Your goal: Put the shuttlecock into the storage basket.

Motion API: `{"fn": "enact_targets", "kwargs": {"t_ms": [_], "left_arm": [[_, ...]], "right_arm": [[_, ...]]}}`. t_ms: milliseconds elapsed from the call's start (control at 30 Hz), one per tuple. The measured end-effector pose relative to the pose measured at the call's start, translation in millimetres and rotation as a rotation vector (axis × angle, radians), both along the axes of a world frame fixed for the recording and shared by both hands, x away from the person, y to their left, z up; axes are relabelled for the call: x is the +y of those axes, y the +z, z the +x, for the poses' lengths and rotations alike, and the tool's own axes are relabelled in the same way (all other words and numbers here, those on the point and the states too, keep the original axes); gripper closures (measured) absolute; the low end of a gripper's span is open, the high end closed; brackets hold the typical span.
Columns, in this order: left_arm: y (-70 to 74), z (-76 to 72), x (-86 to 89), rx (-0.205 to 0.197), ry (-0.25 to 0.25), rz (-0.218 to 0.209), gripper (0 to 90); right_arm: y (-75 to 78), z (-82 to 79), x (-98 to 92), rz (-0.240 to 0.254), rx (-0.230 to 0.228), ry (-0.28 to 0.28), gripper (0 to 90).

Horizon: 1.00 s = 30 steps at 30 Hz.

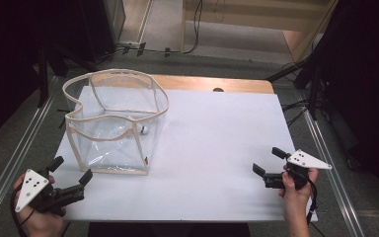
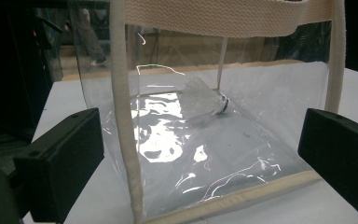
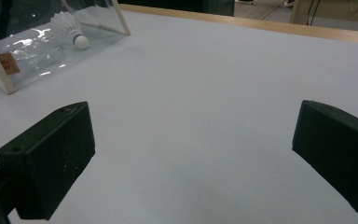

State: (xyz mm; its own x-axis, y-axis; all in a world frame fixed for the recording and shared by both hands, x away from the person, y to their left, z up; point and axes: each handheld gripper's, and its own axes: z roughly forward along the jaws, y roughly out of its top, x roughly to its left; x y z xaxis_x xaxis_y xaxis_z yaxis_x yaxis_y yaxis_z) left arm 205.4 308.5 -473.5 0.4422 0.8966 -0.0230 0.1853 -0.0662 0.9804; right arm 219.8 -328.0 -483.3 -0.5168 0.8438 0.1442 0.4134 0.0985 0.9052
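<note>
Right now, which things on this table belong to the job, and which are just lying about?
Belongs to the job:
- clear plastic bag with cream fabric trim, standing open
- white feathered shuttlecock lying inside the bag
- left tool, open, nearest the bag
- right tool, open, over bare table

Just there:
- white table cover
- wooden table edge
- black cables on the floor behind
</note>
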Motion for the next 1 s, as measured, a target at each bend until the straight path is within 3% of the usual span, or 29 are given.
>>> {"fn": "enact_targets", "kwargs": {"t_ms": [567, 800, 867, 1000], "left_arm": [[-0.9, 0.4, 1.1, 0.0, 0.005, 0.01, 0.6], [-2.0, 1.3, 1.6, 0.002, 0.011, 0.018, 0.6], [-1.2, 0.9, 3.2, 0.002, -0.005, -0.004, 0.6], [-3.0, 3.2, 6.7, 0.007, 0.017, 0.017, 0.6]], "right_arm": [[-14.6, -22.0, -26.7, 0.003, 0.007, -0.059, 0.0], [-17.7, -31.9, -36.8, 0.016, -0.009, -0.059, 0.0], [-17.6, -32.5, -38.2, 0.015, -0.013, -0.057, 0.0], [-17.9, -32.0, -43.0, 0.033, -0.026, -0.055, 0.0]]}}
